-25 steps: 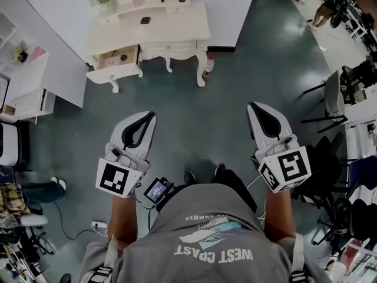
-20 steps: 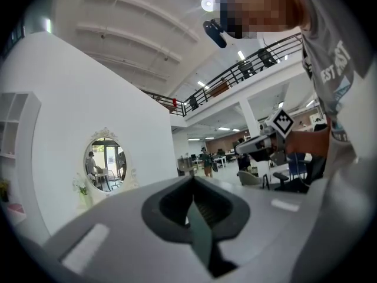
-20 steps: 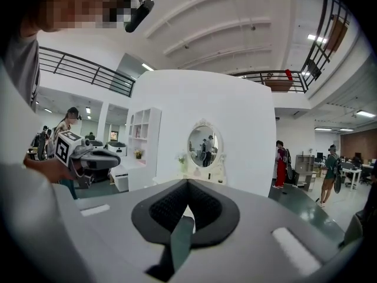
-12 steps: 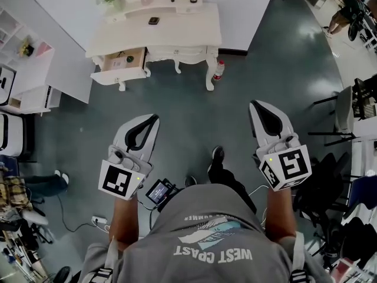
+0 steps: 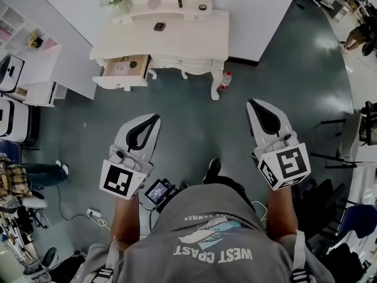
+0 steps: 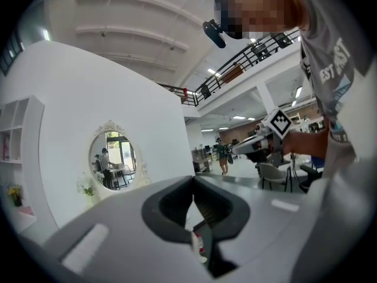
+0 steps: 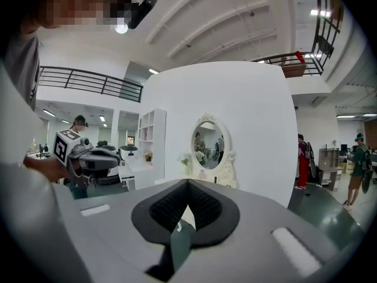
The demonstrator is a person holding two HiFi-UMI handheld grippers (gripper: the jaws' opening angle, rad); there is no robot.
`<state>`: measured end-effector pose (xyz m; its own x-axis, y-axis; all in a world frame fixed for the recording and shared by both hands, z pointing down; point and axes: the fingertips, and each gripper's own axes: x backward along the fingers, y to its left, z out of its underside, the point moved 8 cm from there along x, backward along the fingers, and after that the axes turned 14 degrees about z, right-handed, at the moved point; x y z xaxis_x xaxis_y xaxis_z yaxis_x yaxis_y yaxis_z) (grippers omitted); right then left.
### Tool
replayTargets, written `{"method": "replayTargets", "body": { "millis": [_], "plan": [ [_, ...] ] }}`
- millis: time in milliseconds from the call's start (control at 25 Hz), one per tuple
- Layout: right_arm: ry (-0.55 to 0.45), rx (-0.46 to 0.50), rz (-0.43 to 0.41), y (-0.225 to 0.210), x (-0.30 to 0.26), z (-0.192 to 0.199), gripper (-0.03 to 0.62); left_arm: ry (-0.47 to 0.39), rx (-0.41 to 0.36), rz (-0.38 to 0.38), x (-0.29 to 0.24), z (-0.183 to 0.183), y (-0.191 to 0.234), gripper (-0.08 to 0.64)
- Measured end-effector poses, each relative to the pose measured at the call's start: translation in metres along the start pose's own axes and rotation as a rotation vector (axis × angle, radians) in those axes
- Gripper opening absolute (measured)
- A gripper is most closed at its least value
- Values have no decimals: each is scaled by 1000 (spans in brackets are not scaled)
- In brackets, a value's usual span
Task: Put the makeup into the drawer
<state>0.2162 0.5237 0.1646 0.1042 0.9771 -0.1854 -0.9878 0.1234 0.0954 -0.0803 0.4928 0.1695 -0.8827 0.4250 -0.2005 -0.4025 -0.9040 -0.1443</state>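
Observation:
A white dressing table [image 5: 188, 37] stands against the wall far ahead in the head view. Its left drawer [image 5: 125, 68] is pulled open, with small things inside. A small dark makeup compact [image 5: 159, 26] lies on the tabletop, and more small items [image 5: 202, 7] sit on the raised shelf by the oval mirror [image 7: 207, 141]. My left gripper [image 5: 154, 118] and right gripper [image 5: 251, 103] are held out over the grey floor, well short of the table. Both are shut with nothing between the jaws, as also seen at the left gripper [image 6: 193, 180] and right gripper [image 7: 187, 183].
A red-capped bottle [image 5: 224, 80] stands on the floor by the table's right leg. A white shelf unit [image 5: 35, 52] is on the left and chairs [image 5: 353, 146] on the right. A power strip with cable [image 5: 93, 213] and someone's legs [image 5: 41, 171] are at lower left.
The dressing table and the bottle have slid down and right in the head view as the person steps toward them. Both grippers stay shut and keep their places in the frame.

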Motion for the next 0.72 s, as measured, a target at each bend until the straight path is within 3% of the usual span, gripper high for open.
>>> {"method": "replayTargets", "body": {
  "millis": [440, 720],
  "plan": [
    [4, -15, -62, -59, -56, 8, 0, 34, 1, -35, -71, -10, 15, 2],
    [32, -7, -38, -61, -102, 14, 1, 28, 9, -1, -99, 9, 66, 2]
  ]
}}
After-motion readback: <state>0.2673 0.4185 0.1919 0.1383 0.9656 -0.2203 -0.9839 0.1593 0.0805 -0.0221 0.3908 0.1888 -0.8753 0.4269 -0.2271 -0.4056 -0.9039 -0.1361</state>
